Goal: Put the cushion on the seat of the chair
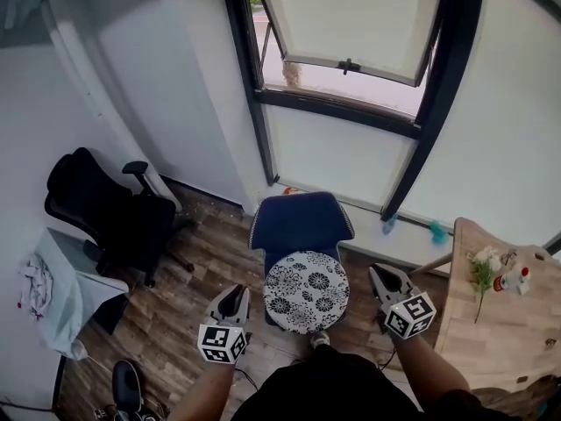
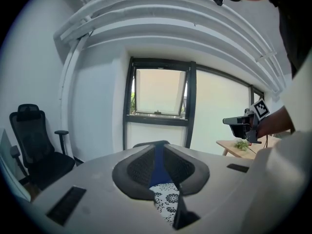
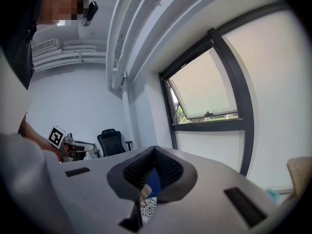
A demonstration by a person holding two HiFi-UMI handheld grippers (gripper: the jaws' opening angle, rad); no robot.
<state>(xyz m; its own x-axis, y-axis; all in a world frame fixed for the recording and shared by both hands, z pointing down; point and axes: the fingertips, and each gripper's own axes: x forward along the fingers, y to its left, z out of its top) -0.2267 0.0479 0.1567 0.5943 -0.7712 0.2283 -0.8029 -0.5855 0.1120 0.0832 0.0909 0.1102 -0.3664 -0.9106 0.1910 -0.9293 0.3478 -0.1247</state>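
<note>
Head view looks steeply down on a room corner with a big window [image 1: 351, 24] at 12 o'clock. A black office chair [image 1: 105, 209] stands at 9 o'clock and a wooden table [image 1: 491, 323] at 4 o'clock. The blue chair [image 1: 298, 222] stands in the middle, its back toward the window.

The cushion [image 1: 307, 292], round with a black-and-white flower print, lies flat on the seat of this chair and covers most of it. Because it is round, I see no long axis to line up with.

From my left gripper [image 1: 235, 294] the cushion lies at about 2 o'clock, and from my right gripper [image 1: 379, 274] at about 9 o'clock. It sits between them, and both are near its edge but apart from it, about equally near.

In each gripper view the fingers are together at the tips and hold nothing; only the chair and the flower print show through the narrow slit. I judge the placing as done, so I expect no new grasp is needed.
</note>
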